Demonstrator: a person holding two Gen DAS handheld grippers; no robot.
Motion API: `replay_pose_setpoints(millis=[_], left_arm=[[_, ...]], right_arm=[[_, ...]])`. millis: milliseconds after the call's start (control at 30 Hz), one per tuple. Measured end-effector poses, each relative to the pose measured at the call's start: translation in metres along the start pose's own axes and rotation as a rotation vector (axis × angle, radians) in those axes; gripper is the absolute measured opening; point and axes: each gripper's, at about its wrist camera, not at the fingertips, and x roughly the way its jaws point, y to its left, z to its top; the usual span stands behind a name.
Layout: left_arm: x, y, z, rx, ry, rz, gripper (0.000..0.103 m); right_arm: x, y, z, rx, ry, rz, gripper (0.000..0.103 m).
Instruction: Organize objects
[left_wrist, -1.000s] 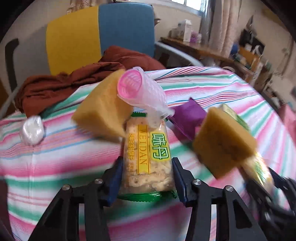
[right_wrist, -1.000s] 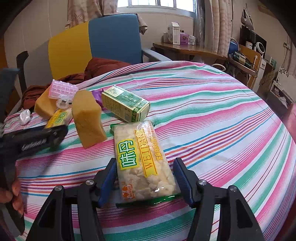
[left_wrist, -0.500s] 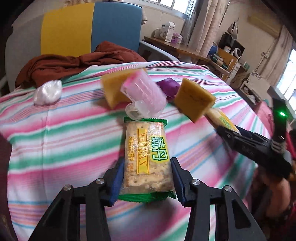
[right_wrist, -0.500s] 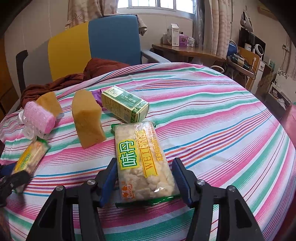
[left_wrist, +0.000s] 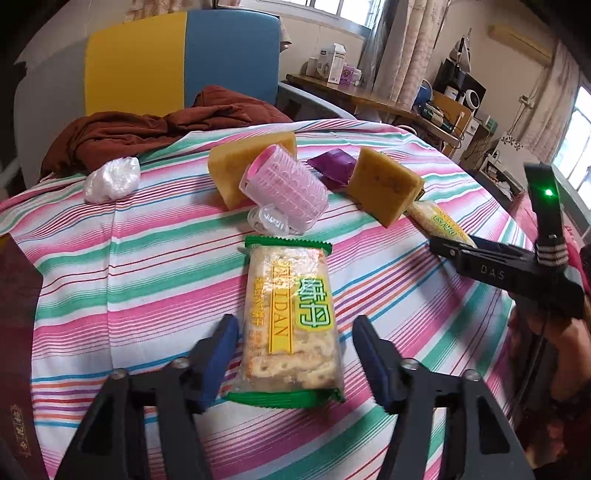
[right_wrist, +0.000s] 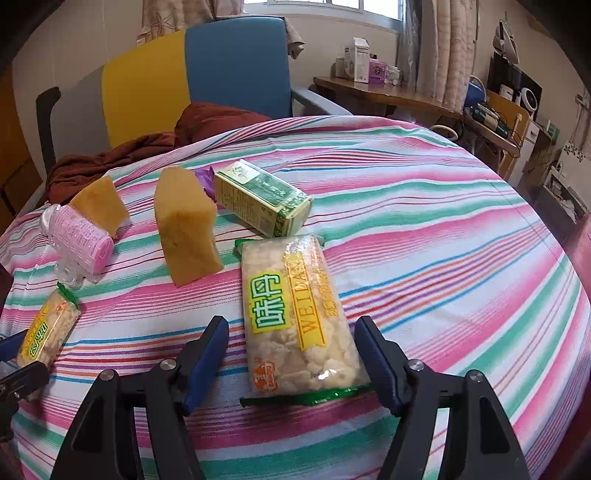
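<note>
Release step, by the look of it. Left gripper (left_wrist: 291, 349) spread wide, cracker pack (left_wrist: 290, 321) lying loose between the jaws on the striped tablecloth (left_wrist: 147, 266). Right gripper (right_wrist: 291, 349) likewise apart around the snack pack (right_wrist: 299, 317). Next: backing straight out without dragging either pack.

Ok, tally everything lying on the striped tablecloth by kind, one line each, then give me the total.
Snack packets: 2
Yellow sponges: 2
Pink hair roller: 1
Green carton: 1
Purple packet: 1
White plastic wad: 1
Total: 8
</note>
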Motion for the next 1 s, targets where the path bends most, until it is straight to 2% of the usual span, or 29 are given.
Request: replay_pose_setpoints(millis=[100,167,233,300,400,467,533,667,733,767,800,867,1000], left_arm=[[-0.004,0.007,-0.001,-0.033,0.006,-0.016,0.067],[-0.011,0.015,-0.003,-0.059,-0.005,-0.027,0.075],[-0.02,0.023,-0.002,-0.097,-0.033,-0.024,0.078],[-0.03,0.031,0.001,-0.134,-0.069,-0.009,0.079],[-0.042,0.038,0.013,-0.156,-0.117,0.076,0.088],[-0.051,0.046,0.021,-0.169,-0.152,0.14,0.094],[-0.059,0.054,0.028,-0.188,-0.182,0.166,0.096],[-0.067,0.069,0.039,-0.221,-0.211,0.175,0.096],[-0.067,0.074,0.043,-0.218,-0.212,0.184,0.096],[-0.066,0.075,0.045,-0.216,-0.21,0.178,0.096],[-0.065,0.075,0.047,-0.212,-0.211,0.17,0.096],[-0.061,0.074,0.052,-0.205,-0.206,0.16,0.097],[-0.053,0.067,0.059,-0.202,-0.193,0.115,0.1]], right_arm=[[-0.018,-0.006,-0.005,0.064,-0.042,-0.062,0.072],[-0.04,-0.006,-0.007,0.115,-0.113,-0.078,0.072],[-0.06,0.001,-0.007,0.165,-0.18,-0.035,0.077],[-0.068,0.017,-0.001,0.202,-0.207,0.076,0.083],[-0.051,0.052,0.013,0.219,-0.129,0.27,0.084],[-0.034,0.074,0.022,0.24,-0.07,0.352,0.084],[-0.02,0.091,0.03,0.274,-0.038,0.405,0.084],[0.006,0.116,0.044,0.316,0.015,0.43,0.084],[0.013,0.122,0.046,0.314,0.023,0.402,0.084],[0.017,0.12,0.043,0.323,0.026,0.41,0.08],[0.019,0.117,0.042,0.339,0.022,0.433,0.069],[0.017,0.106,0.037,0.353,0.012,0.491,0.067],[-0.003,0.094,0.028,0.283,-0.019,0.503,0.067]])
